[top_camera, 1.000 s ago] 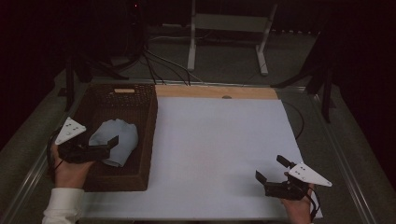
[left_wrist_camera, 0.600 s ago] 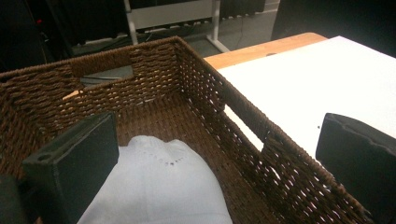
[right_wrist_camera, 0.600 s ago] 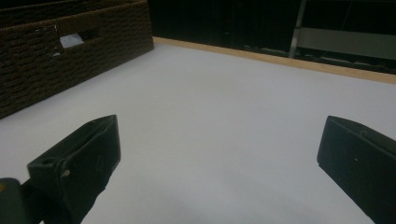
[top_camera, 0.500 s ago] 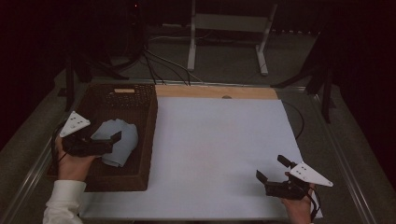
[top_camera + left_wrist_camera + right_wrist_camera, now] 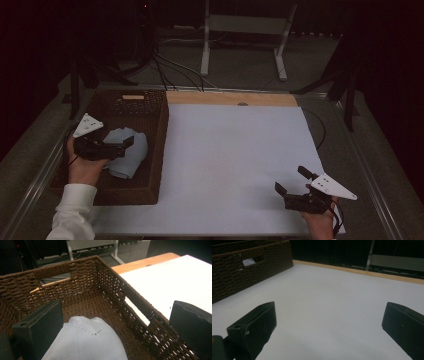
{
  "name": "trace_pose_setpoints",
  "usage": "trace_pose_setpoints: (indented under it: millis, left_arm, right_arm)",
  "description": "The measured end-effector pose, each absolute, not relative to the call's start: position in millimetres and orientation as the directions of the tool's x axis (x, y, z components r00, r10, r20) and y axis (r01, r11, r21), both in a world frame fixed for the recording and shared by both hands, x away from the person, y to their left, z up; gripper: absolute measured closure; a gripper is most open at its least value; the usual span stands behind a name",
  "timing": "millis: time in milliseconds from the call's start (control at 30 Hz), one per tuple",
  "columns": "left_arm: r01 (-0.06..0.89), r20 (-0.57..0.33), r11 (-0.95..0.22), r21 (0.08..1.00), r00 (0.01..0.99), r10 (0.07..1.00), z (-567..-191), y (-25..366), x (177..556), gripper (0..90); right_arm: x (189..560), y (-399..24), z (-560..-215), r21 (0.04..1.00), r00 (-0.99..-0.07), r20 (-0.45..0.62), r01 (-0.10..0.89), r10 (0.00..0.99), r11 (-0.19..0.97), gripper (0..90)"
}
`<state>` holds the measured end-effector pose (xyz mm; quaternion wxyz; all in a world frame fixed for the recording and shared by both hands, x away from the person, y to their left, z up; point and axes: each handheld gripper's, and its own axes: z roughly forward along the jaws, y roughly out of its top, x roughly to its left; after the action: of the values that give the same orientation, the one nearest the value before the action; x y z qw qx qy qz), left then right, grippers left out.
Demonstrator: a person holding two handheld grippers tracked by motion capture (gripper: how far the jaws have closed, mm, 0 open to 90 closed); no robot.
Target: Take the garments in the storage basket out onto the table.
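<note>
A dark brown wicker basket point(image 5: 159, 131) stands at the table's left, and a light blue cloth point(image 5: 134, 156) lies crumpled inside it. My left gripper point(image 5: 126, 145) hovers over the basket's near left part, open, its jaws just above the cloth. In the left gripper view the cloth point(image 5: 87, 341) lies low between the wide-apart jaws of the left gripper point(image 5: 115, 323), with the basket's far wall point(image 5: 82, 272) beyond. My right gripper point(image 5: 291, 180) rests open at the table's near right over the bare white surface point(image 5: 332, 290). The right gripper point(image 5: 329, 325) holds nothing.
A wooden strip point(image 5: 230, 98) runs along the table's far edge. Behind it on the floor stand a white metal stand point(image 5: 244, 25) and several cables point(image 5: 170, 70). The basket's side point(image 5: 242, 270) shows to the left in the right gripper view.
My left gripper has drifted slightly farther from the person and to the right over the basket, still open. The cloth and the right gripper have stayed put.
</note>
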<state>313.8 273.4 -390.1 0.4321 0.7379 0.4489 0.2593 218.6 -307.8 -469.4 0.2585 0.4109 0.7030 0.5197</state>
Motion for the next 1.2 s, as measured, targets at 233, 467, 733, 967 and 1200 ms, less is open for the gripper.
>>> trace_pose_setpoints:
  millis: [233, 467, 733, 967, 1200]
  left_arm:
    - [0.458, -0.006, -0.228, 0.860, 0.454, 0.891, -393.4, 275.3, 321.3, 0.5]
    - [0.476, -0.028, -0.209, 0.854, 0.445, 0.895, -396.8, 277.4, 326.5, 0.5]
    - [0.501, -0.027, -0.215, 0.839, 0.431, 0.902, -401.7, 279.0, 333.4, 0.5]
    - [0.508, -0.027, -0.210, 0.835, 0.419, 0.907, -405.5, 280.0, 339.1, 0.4]
    - [0.526, -0.024, -0.218, 0.822, 0.415, 0.910, -411.4, 279.5, 346.3, 0.4]
  right_arm:
    - [218.8, -308.4, -469.4, 0.944, -0.528, 0.064, 0.309, 0.847, 0.121, 0.0]
    - [219.0, -308.5, -469.4, 0.943, -0.525, 0.065, 0.311, 0.849, 0.120, 0.0]
    - [219.1, -308.7, -469.4, 0.943, -0.523, 0.064, 0.311, 0.850, 0.120, 0.0]
    - [219.3, -308.8, -469.4, 0.942, -0.522, 0.065, 0.312, 0.851, 0.119, 0.0]
    - [219.3, -309.2, -469.3, 0.943, -0.522, 0.067, 0.312, 0.850, 0.117, 0.0]
